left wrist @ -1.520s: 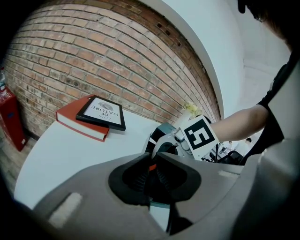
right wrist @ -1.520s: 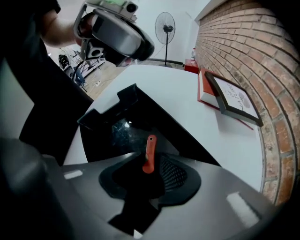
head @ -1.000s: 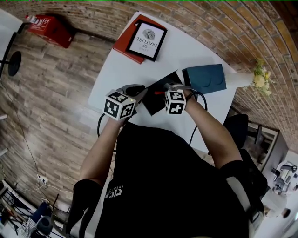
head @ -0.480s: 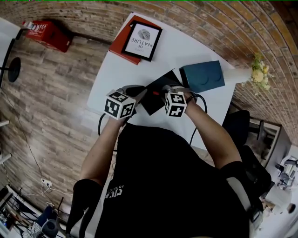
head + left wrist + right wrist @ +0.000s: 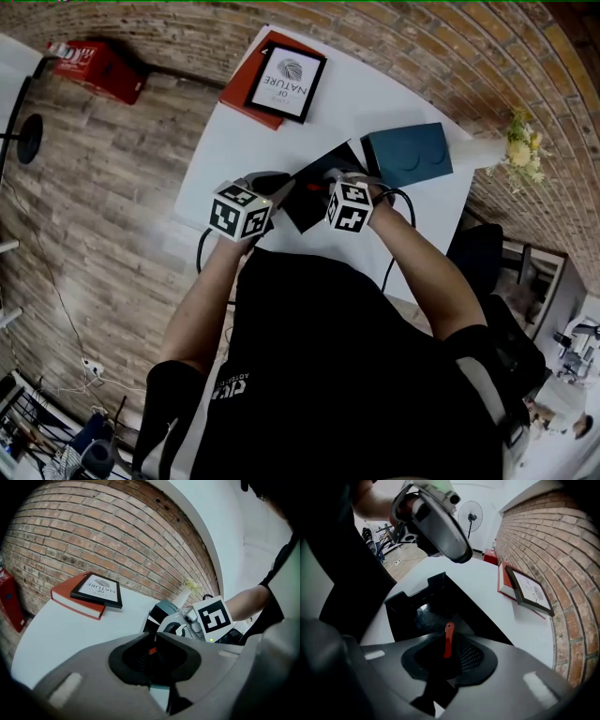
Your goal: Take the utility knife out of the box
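1. Right tool [image 5: 449, 635]: clamped narrow on the slim orange-red utility knife [image 5: 448, 644]. Orange end standing up out of the pads, darker end hanging below.
2. Left tool [image 5: 153, 636]: closed down, tips meeting. Only dark pad and a small red speck seen inside, so no held item confirmed. Placed at the near-left corner of the box in the head view.
3. Knife held over the flat black open box [image 5: 423, 609], not lying in it. No contact with the box evident in the right gripper view, though not ruled out at the hidden lower end.
4. Box resting on the white round bench [image 5: 234, 141]. Tray dark, with no other contents made out.
5. Beyond the box: dark teal rectangular case [image 5: 410, 155], lying flat. Touching the box or just beside it, not possible to tell which.
6. Far side of the bench: red hardback book [image 5: 246, 98] with a black-framed print [image 5: 286, 80] on top, well apart from the work.
7. Progress, as judged: grasp made and knife apparently free of the tray. Left to do: carry the knife clear of the box outline, with care not to drag the box along.
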`<state>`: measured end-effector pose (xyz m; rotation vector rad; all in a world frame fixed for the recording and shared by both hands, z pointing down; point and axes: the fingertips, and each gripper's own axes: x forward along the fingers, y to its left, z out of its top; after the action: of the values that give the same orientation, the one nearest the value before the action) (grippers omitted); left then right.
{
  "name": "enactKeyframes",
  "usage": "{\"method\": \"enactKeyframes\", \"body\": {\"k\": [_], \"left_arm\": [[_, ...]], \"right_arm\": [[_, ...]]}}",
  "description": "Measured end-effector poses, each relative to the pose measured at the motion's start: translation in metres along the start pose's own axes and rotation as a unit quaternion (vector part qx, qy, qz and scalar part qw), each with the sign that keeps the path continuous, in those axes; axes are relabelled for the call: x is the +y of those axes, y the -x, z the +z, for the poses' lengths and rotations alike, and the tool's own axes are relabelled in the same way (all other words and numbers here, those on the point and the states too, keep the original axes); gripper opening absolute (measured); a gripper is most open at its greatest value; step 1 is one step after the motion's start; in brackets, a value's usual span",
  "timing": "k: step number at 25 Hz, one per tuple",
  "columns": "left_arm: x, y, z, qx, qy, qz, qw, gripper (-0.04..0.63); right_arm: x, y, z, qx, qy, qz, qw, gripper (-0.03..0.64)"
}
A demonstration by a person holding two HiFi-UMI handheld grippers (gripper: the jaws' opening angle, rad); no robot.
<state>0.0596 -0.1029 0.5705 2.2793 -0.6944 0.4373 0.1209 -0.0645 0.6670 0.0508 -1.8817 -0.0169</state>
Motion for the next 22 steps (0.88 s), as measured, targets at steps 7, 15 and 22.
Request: {"method": "enactKeyframes", "body": {"k": [7,15,22], "left_arm": [[0.002,0.003,-0.002,-0.003,0.004,0.004,1.0,0.052],[0.012,0.008,-0.012,-0.011,0.022,0.017,0.9996,0.052],[0.02,0.017,-0.012,-0.024,0.033,0.03,0.9987,0.051]], "right_arm": [[0.0,-0.009,0.0,0.024,-0.033,0.067,0.997,0.147],[0.004,-0.015,0.002,0.063,-0.009,0.09,0.994,0.144],[0.003,-0.014,0.0,0.062,-0.006,0.082,0.995,0.138]]}}
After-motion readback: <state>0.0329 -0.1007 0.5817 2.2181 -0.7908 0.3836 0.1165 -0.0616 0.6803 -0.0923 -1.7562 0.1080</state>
